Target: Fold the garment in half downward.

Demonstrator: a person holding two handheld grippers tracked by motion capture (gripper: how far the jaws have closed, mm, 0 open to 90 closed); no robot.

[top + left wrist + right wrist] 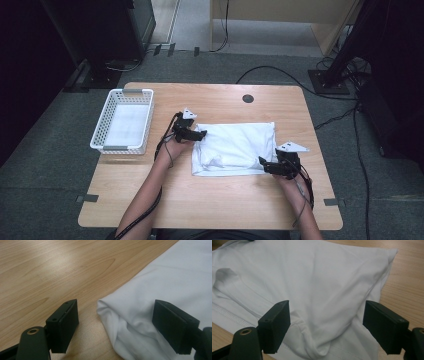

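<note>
A folded white cloth lies flat at the middle of the wooden tabletop, its long sides running across the table. No brand, label or writing can be read on it; the right gripper view shows a stitched hem along its near edge and a loose fold of fabric bunched between the jaws.

The left tool sits at the cloth's far left corner. In the left gripper view its jaws stand wide apart, one over bare wood and the other over the fabric, with the rounded corner of the cloth between them; the pads do not press on it.

The right tool sits at the cloth's near right corner. Its jaws are also spread wide, straddling the bunched fold without pinching it.

A white slotted basket stands near the left edge of the tabletop, well apart from the cloth, with a pale lining on its bottom. Open wood runs between basket and cloth, along the whole near side, and behind the cloth up to a dark round cable port. Past the cloth's right edge a narrower strip of wood remains.
</note>
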